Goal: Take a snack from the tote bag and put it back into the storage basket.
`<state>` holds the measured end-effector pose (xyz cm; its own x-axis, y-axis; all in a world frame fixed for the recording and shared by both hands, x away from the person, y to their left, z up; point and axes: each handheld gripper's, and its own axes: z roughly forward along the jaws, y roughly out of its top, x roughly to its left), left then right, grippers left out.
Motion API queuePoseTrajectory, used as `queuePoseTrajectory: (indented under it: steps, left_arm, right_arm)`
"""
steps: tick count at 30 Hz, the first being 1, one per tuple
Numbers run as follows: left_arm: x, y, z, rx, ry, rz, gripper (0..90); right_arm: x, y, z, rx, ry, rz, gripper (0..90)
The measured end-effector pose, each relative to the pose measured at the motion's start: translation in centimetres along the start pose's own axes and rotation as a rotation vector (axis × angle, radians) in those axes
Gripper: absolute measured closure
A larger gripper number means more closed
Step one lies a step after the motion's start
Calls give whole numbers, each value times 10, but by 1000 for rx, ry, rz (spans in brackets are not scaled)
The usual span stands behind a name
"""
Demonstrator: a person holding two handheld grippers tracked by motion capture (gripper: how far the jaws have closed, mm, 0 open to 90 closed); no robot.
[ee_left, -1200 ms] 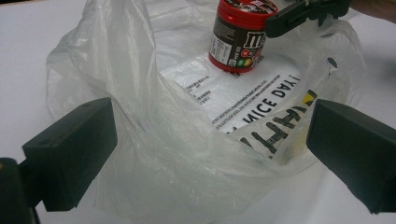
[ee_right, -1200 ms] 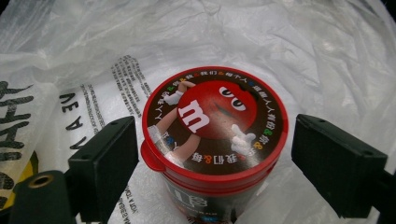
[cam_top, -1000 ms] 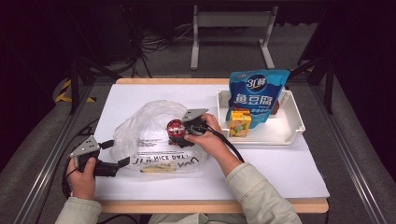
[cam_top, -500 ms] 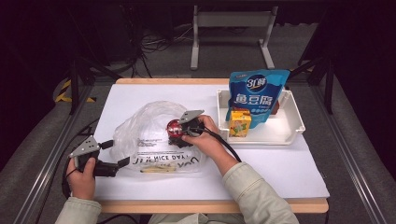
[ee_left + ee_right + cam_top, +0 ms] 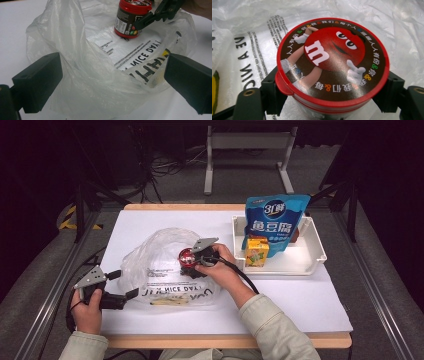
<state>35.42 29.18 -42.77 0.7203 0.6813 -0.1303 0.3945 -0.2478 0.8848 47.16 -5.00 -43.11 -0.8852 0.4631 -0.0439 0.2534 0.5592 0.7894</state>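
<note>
The high view is lit evenly from overhead: the white table (image 5: 300, 300) is bright, almost washed out, while the floor and the stands behind it sink into near black. Shadows on the tabletop are soft and short. The picture is slightly soft, with fine print unreadable. In the left gripper view the clear plastic bag (image 5: 82, 75) throws pale glare along its folds, and the near black jaws are blurred, dark blocks. In the right gripper view the candy jar's lid (image 5: 332, 62) is sharp at its middle, carries a faint sheen, and softens towards the lower edge.
</note>
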Motion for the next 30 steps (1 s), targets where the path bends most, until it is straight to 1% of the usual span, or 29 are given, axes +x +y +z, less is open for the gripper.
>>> queuePoseTrajectory:
  steps: [6,8,14,15,21,26,30]
  left_arm:
    - [0,0,0,1,0,2,23]
    - [0,0,0,1,0,2,23]
    - [0,0,0,3,-1,3,23]
    - [0,0,0,5,-1,3,23]
    - [0,0,0,3,0,2,23]
    - [0,0,0,4,-1,5,23]
    - [0,0,0,5,-3,2,23]
  right_arm:
    - [1,6,-8,-4,10,4,254]
    - [2,9,-12,-8,22,9,255]
    - [5,20,-23,-28,26,-4,254]
    - [5,22,-26,-32,32,2,254]
    - [8,32,-35,-44,48,-4,254]
    - [10,40,-45,-50,46,-15,255]
    - [10,43,-48,-55,44,-13,254]
